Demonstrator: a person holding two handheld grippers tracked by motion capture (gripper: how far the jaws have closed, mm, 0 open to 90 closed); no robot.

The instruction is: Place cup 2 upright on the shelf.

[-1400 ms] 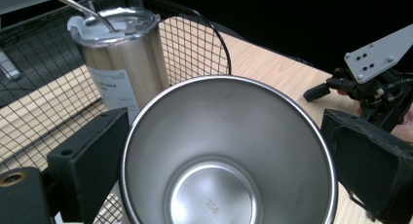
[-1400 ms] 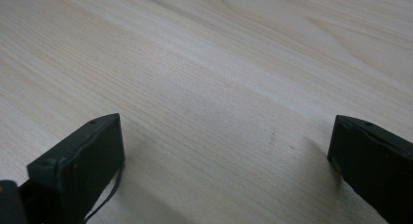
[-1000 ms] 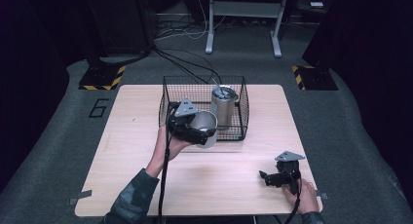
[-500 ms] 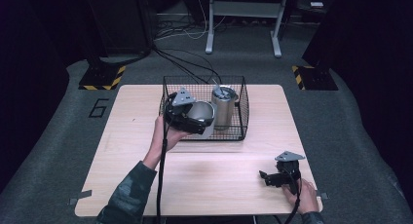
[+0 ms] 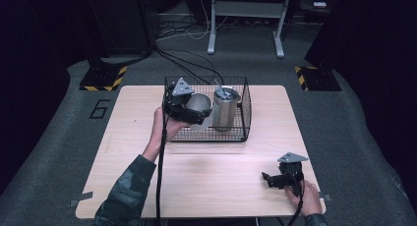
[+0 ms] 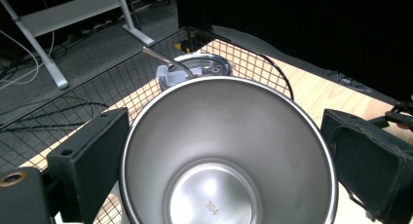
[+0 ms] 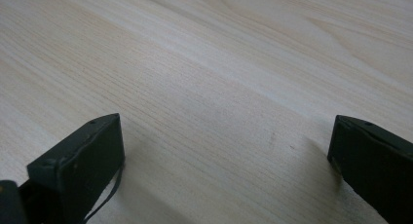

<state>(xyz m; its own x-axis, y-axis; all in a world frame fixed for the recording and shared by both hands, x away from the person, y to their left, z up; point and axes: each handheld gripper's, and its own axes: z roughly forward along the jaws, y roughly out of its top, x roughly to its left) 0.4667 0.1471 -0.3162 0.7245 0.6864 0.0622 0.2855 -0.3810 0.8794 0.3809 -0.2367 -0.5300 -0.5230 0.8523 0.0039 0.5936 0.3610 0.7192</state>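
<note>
The left gripper (image 5: 196,110) clamps an open steel cup (image 6: 229,151) over the wire basket (image 5: 243,113), just beside a lidded tumbler (image 5: 225,108) standing inside. The right gripper (image 5: 268,178), jaws spread and empty, rests near the wooden table's (image 5: 221,172) front corner.

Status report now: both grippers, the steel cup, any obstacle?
Left hand-held gripper shut on open steel cup, at wire basket. Right hand-held gripper open, empty, low over table. Lidded tumbler stands in basket, close beside cup.
</note>
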